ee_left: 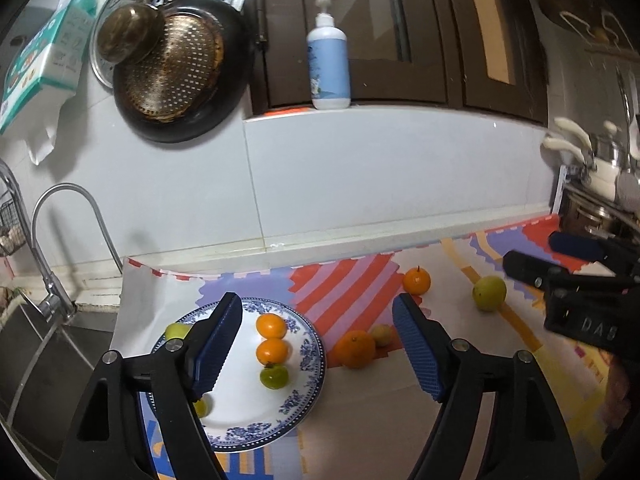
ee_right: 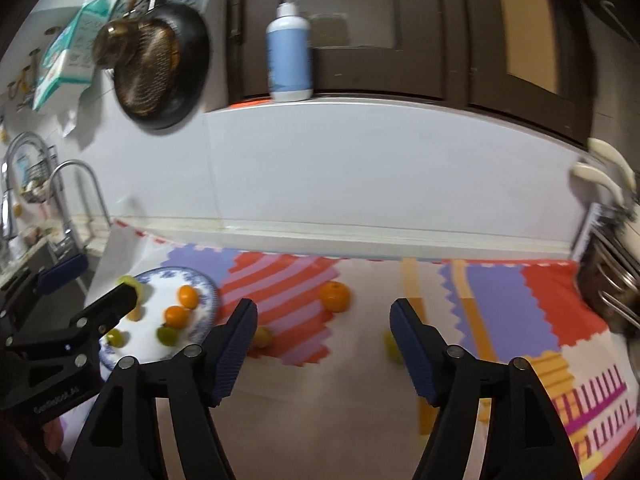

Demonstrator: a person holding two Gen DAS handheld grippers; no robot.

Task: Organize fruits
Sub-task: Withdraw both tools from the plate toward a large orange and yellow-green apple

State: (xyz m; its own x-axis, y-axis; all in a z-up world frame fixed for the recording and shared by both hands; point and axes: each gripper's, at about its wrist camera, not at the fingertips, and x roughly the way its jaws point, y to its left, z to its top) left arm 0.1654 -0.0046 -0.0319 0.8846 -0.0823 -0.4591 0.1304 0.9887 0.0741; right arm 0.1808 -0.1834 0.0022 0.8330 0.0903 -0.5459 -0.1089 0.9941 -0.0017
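Raised letters "DAB" stand on the black body of the right gripper (ee_left: 528, 264), to the right of the plate (ee_left: 308, 344); the left gripper (ee_right: 96, 284), over that plate, bears embossed lettering too blurred to read

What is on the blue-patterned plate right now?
On the plate: two orange fruits and a green one in a row. The left gripper's finger partly covers two more yellow-green fruits; anything else behind it is hidden.
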